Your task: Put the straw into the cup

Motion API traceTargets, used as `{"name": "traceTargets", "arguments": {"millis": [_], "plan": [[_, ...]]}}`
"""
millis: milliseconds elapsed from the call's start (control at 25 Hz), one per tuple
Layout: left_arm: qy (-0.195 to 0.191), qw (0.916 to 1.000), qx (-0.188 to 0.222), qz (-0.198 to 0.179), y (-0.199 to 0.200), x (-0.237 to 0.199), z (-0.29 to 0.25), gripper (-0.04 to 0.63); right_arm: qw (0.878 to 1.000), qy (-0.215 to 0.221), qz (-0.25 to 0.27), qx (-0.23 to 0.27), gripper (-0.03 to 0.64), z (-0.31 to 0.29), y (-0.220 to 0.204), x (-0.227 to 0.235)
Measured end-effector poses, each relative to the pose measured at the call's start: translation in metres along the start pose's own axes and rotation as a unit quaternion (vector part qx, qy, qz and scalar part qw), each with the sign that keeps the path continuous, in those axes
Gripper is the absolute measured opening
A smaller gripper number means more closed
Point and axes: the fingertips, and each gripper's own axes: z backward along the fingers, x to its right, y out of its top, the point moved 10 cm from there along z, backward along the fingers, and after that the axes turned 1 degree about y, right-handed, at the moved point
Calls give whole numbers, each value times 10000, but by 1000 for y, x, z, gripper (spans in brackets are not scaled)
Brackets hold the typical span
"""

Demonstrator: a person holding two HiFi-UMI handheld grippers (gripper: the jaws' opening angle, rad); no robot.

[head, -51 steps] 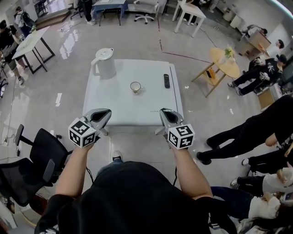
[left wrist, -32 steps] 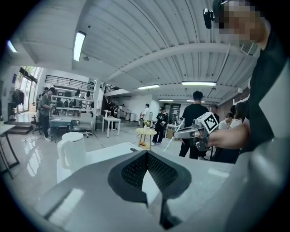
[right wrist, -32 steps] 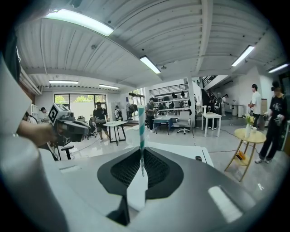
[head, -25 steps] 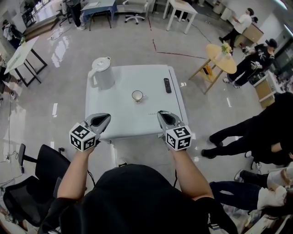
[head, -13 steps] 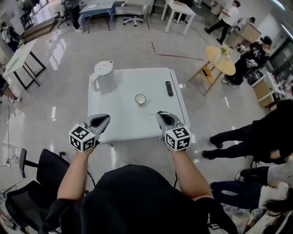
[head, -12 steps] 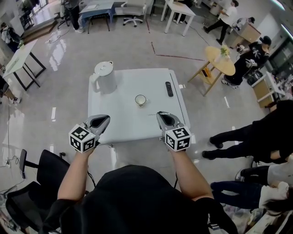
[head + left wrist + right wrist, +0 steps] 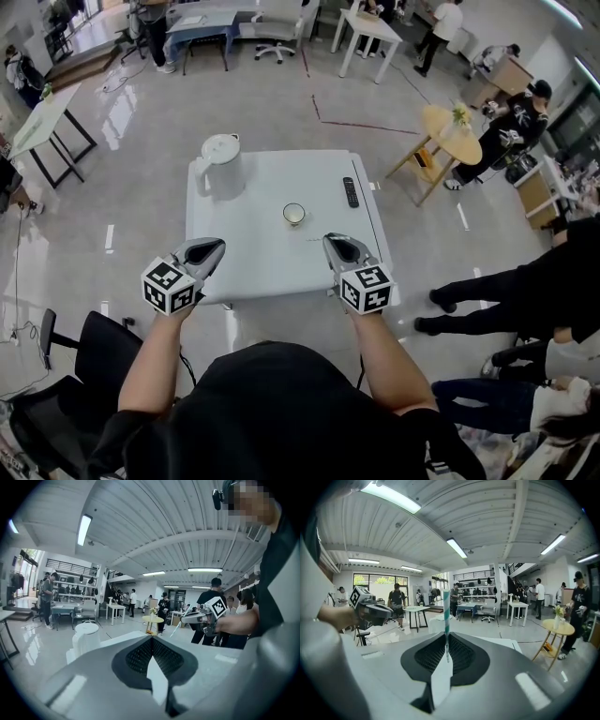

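A small white cup (image 7: 294, 214) stands near the middle of the white table (image 7: 253, 253). My right gripper (image 7: 331, 241) hovers over the table's near right edge, shut on a thin teal-and-white striped straw (image 7: 446, 611) that sticks out beyond the jaws. From the left gripper view that straw (image 7: 179, 624) shows as a slim line off the right gripper's tip. Over the near left edge my left gripper (image 7: 218, 245) is held level, its jaws closed with nothing between them. Both are well short of the cup.
A white kettle (image 7: 221, 166) stands at the table's far left corner and a black remote (image 7: 350, 191) lies at its far right. A black office chair (image 7: 103, 347) is at my left. People stand and sit to the right, near a round wooden table (image 7: 454, 132).
The table and cup sit a little nearer and further right in the head view. Both grippers keep the same pose and grip. People in the background have walked on.
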Motion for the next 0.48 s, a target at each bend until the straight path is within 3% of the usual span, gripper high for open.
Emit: {"name": "traceTargets", "arguments": {"millis": [480], "plan": [[-77,9999,-23,-107,0,-14,7,0,10000,-38,59,38,54,-11,1,-12]]}}
